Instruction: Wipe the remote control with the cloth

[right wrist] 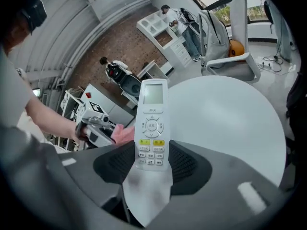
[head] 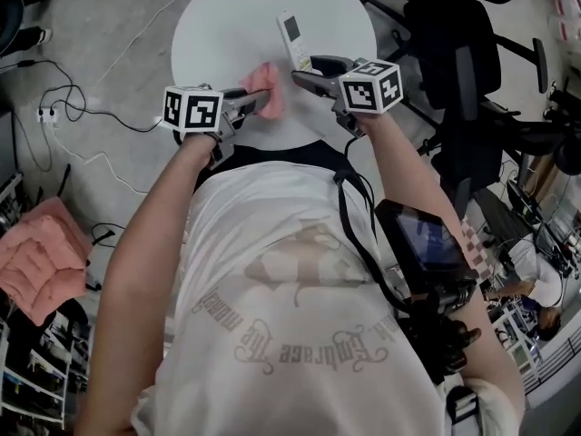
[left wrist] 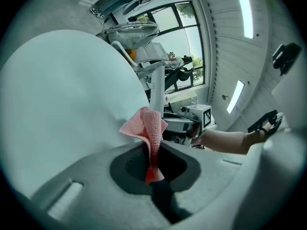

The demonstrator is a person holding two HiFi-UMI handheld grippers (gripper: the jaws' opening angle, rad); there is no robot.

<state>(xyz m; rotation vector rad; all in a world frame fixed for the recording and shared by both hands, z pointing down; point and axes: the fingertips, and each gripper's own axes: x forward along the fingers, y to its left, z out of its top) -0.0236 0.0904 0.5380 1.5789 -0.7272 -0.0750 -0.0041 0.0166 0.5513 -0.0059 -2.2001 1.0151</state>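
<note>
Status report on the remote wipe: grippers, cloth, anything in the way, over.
Left gripper shut on pink cloth. Right gripper shut on remote control, over white table. Nothing between cloth and remote; contact unclear.

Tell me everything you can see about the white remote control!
The remote control is a long, slim white bar that looks like plastic. It has a pale screen at the top, a ring of buttons below, two yellow buttons, then rows of small white ones. The right tongs clamp its bottom end from both sides, so it points away over the round white table. In the head view it is close beside the pink cloth; whether they touch is unclear.
</note>
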